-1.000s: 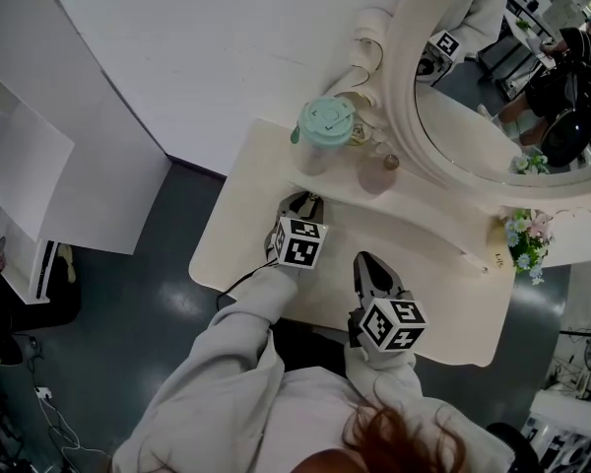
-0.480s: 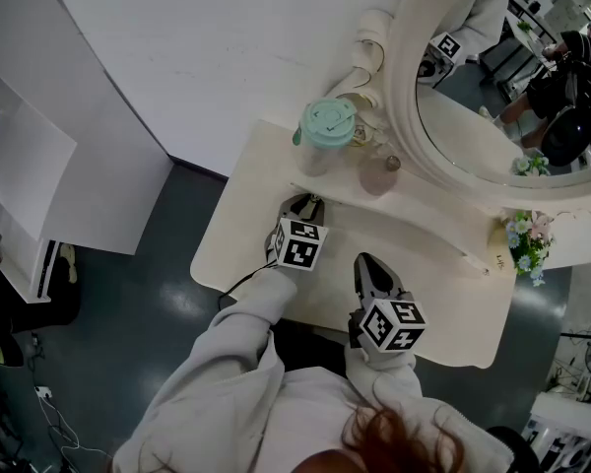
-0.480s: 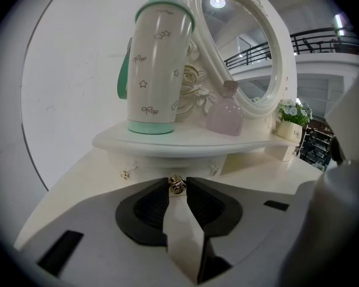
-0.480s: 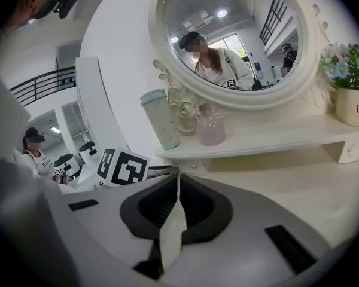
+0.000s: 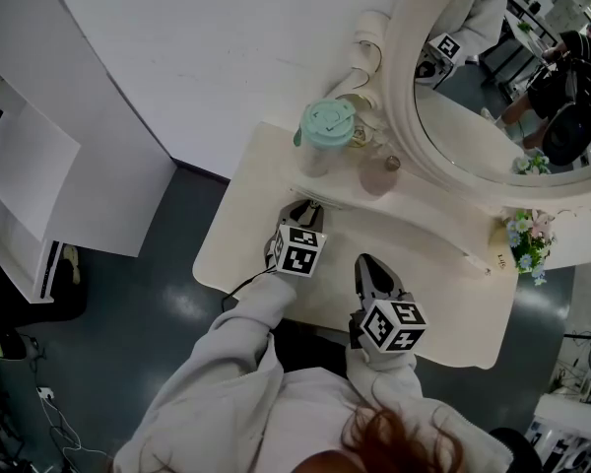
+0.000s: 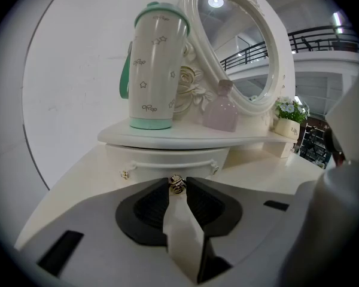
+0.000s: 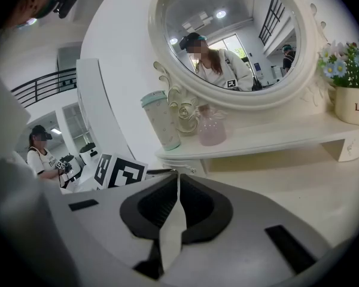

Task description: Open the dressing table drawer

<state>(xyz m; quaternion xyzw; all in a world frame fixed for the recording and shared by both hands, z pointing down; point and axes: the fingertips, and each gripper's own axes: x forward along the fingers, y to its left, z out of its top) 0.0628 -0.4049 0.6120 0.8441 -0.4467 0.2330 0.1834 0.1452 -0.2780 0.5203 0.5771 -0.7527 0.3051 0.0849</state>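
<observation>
Two hand-held grippers above a cream dressing table (image 5: 424, 264), seen from overhead and from each gripper's own camera. Left gripper (image 5: 302, 211) pinching the small metal knob (image 6: 176, 185) of the drawer (image 6: 167, 162), jaw tips closed on either side of it. Drawer set under the raised shelf (image 6: 185, 137), front seemingly flush, so not yet pulled out. Right gripper (image 7: 178, 176) held back over the table's front part, jaws pressed together on nothing. On the shelf just above the drawer: a mint-lidded tumbler (image 6: 154, 64) and a pink bottle (image 6: 221, 107), beside an oval mirror (image 6: 245, 46). Risks from here: losing the hold on so small and round a knob, likely with a pull angled upward instead of straight out; jolting the shelf with a sudden tug, enough perhaps to topple the tall tumbler.
</observation>
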